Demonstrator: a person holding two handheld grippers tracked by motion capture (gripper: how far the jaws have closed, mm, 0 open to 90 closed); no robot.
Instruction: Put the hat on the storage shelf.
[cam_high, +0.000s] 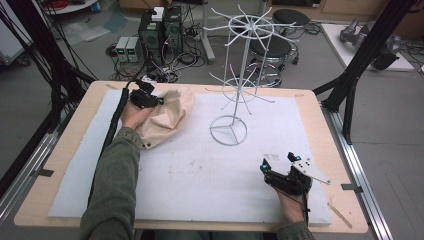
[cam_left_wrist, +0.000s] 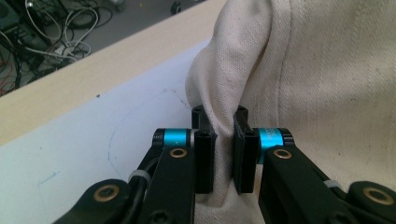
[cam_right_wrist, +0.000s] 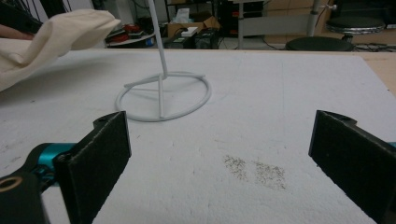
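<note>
Cloth bag (cam_high: 167, 119) is cream/off-white w/ plain woven texture, stitched seam lines same colour. Left gripper (cam_left_wrist: 224, 140) black, bright blue bands near jaw tips, brass-coloured rivets. Right gripper (cam_high: 277, 166) also black w/ blue accents, light grey plate on top; jaw pads matte black. Wire rack (cam_high: 235, 75) all white. Mat (cam_high: 200, 170) white-ish/pale grey, w/ small speckled grey-brown patch and a faint blue pen line. Table (cam_high: 330, 150) light wood tone. Sleeve (cam_high: 112, 185) olive green. Floor grey, stools (cam_high: 272, 47) black.
</note>
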